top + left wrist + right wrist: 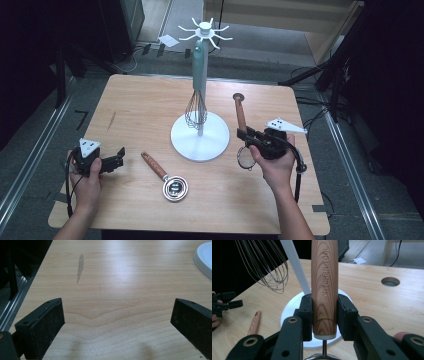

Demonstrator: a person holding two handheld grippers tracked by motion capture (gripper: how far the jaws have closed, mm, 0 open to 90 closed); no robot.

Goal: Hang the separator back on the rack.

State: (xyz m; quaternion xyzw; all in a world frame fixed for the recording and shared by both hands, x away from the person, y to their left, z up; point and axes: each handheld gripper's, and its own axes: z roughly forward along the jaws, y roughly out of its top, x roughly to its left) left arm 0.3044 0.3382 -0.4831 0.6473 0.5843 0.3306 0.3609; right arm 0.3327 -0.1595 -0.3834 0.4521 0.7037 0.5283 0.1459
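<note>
My right gripper (243,136) is shut on the lower end of a wooden handle (240,112) marked "KITCHEN TOOL" (324,277). The handle is tilted up off the table and its round metal head (245,157) hangs just below the jaws. In the right gripper view both pads (307,312) press the handle's sides. A white hook stand (215,142) rises at the table's middle, and a whisk (196,112) with a teal handle hangs from it. My left gripper (119,157) rests at the table's left, open with nothing between its jaws (117,315).
A second wooden-handled utensil (154,165) with a round metal head (175,188) lies flat between the two grippers, in front of the stand. The stand's base edge (203,257) lies ahead and right of my left gripper. A round hole (390,281) pierces the tabletop.
</note>
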